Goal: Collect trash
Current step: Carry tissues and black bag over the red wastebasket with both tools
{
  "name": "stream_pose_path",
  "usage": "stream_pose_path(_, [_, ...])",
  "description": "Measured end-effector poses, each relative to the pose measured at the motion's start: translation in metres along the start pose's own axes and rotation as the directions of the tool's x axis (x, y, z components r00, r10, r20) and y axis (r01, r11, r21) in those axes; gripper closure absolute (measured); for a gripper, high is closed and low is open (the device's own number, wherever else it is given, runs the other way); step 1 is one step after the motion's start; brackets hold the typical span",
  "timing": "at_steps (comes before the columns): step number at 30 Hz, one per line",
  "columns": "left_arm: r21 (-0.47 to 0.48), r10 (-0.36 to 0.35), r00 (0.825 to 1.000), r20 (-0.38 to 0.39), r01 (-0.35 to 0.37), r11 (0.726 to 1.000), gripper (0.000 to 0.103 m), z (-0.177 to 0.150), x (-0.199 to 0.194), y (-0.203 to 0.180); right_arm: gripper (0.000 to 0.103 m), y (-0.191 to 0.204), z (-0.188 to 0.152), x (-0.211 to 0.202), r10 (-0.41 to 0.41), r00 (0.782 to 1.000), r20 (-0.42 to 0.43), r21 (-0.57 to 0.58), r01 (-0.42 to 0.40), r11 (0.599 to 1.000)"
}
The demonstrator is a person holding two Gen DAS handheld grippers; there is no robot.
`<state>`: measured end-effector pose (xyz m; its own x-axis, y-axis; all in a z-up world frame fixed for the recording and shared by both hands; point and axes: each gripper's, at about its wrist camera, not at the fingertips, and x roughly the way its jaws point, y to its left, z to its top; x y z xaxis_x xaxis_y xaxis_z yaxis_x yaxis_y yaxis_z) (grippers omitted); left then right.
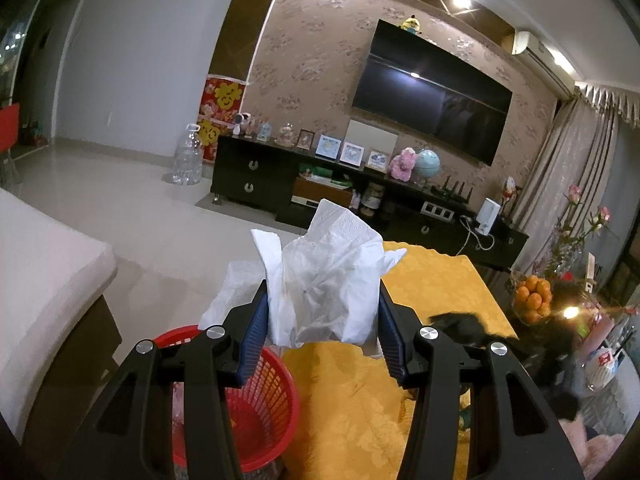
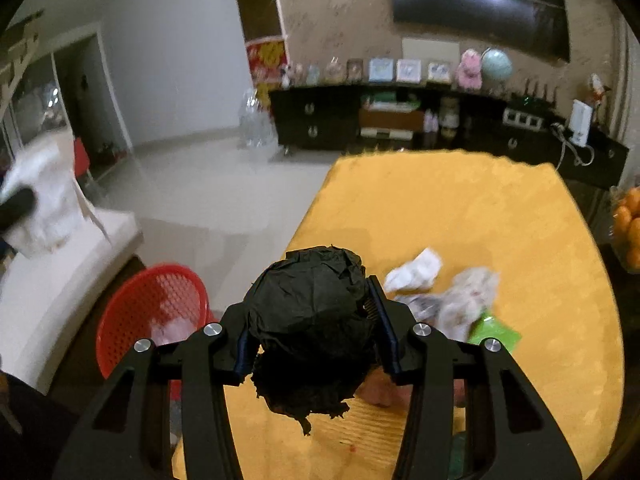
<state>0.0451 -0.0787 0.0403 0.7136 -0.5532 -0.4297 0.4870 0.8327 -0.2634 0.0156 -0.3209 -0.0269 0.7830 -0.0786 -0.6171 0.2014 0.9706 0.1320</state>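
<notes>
A: Left side?
B: Left gripper (image 1: 320, 312) clamped on a white tissue-and-plastic wad (image 1: 324, 276), held off the yellow tablecloth (image 1: 432, 284). Red basket (image 1: 256, 408) at 7 o'clock from it, beside the table edge.
A: Right?
B: Right gripper (image 2: 312, 320) pinching a crumpled black wad (image 2: 312, 328) above the near table edge. Basket (image 2: 152, 312) at 9 o'clock.
A: Anything on the table?
B: White crumpled paper (image 2: 414, 270), a greyish wrapper pile (image 2: 460, 304), a green scrap (image 2: 496, 334), clustered at 2 o'clock from the right gripper.
</notes>
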Motion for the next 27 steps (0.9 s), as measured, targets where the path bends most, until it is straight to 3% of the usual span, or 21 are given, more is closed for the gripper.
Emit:
stream_pose_path(14, [0.018,0.014,1.0,0.006,-0.014,1.0,0.056,0.002,0.003,-0.008,0.056,-0.04,0.008,-0.061,-0.088,0.991,0.104,0.095,0.079,0.992])
stream_pose_path(27, [0.0,0.059,0.998,-0.004,-0.059,0.998,0.056,-0.002,0.003,0.006,0.056,-0.031,0.011,-0.061,-0.067,0.992,0.106,0.071,0.06,0.996])
